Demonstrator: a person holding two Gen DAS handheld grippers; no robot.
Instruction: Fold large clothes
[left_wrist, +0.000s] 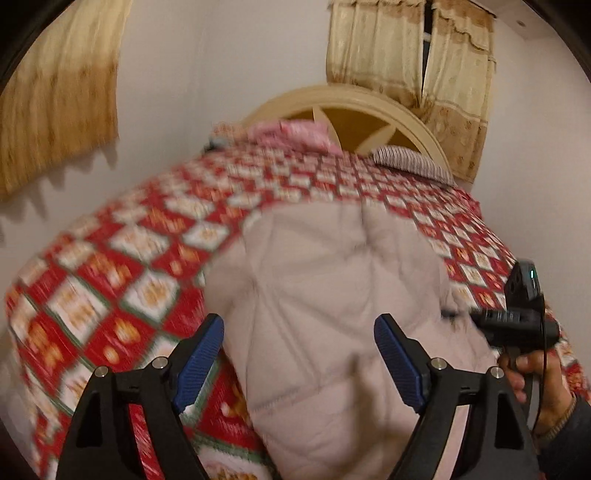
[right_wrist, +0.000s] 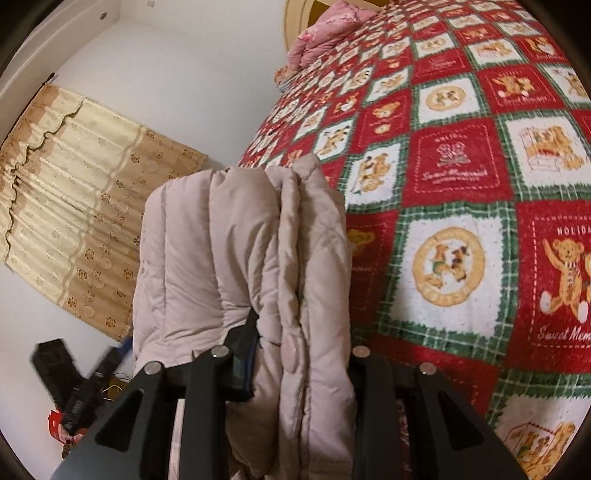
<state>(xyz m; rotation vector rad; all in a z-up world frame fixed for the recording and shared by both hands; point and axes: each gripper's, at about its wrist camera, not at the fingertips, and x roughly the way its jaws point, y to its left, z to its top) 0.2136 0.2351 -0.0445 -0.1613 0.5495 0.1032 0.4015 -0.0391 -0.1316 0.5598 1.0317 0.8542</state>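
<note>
On the bed's red teddy-bear blanket (right_wrist: 458, 177) lies our folded quilted jacket (left_wrist: 332, 288), our left gripper (left_wrist: 299, 358) open above it. Only the right wrist view shows our right gripper (right_wrist: 295, 354) clamped on the jacket's stacked layers; only the left shows a striped pillow (left_wrist: 413, 162).

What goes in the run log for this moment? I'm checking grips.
stage: folding | left gripper: open, empty | right gripper: shut on quilted jacket | jacket: bunched, over bedspread
</note>
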